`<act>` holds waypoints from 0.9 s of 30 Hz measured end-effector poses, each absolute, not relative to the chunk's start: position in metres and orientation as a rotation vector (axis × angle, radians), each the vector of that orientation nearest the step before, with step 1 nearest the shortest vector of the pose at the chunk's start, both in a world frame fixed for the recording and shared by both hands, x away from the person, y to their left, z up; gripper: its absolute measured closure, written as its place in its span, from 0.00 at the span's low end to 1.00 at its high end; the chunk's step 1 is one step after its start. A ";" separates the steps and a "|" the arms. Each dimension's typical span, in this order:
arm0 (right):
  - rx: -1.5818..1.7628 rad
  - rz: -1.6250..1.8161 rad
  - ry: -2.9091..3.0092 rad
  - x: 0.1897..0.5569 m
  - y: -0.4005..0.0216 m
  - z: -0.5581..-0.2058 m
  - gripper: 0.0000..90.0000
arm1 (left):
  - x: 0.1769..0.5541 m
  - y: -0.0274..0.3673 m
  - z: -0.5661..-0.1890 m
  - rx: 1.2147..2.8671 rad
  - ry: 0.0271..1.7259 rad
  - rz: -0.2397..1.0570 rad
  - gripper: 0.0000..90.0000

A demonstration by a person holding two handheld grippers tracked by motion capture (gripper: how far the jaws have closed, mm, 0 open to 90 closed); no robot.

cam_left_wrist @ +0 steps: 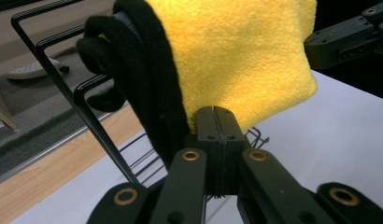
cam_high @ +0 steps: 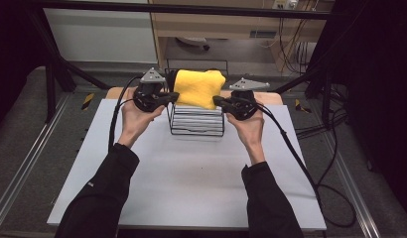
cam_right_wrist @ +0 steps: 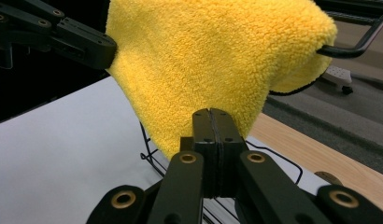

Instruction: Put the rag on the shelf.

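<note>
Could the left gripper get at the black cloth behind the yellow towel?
Probably yes: the black cloth hangs uncovered on the left gripper's side of the yellow towel, with nothing between.

Fluffy yellow cloth (cam_high: 198,88) on a glossy black wire rack (cam_high: 196,123).

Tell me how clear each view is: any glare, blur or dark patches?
High view: table evenly lit, no glare, yellow towel sharp, both sides of the room black. Left gripper view: towel crisp, black cloth loses detail in shadow. Right gripper view: towel pile sharp, floor behind soft.
</note>
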State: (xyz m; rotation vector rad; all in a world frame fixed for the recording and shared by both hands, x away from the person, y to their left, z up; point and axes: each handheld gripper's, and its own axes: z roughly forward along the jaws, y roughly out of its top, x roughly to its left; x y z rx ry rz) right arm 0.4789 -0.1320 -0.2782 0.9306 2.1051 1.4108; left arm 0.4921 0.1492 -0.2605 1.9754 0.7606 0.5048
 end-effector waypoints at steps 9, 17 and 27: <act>0.879 1.481 2.055 0.462 -0.142 -0.269 0.76 | 0.482 0.159 -0.256 1.951 0.751 0.460 0.91; 0.921 1.513 2.040 0.444 -0.157 -0.260 0.40 | 0.463 0.174 -0.262 1.971 0.761 0.459 0.62; 0.981 1.453 2.068 0.433 -0.178 -0.278 0.12 | 0.441 0.199 -0.294 1.995 0.785 0.454 0.33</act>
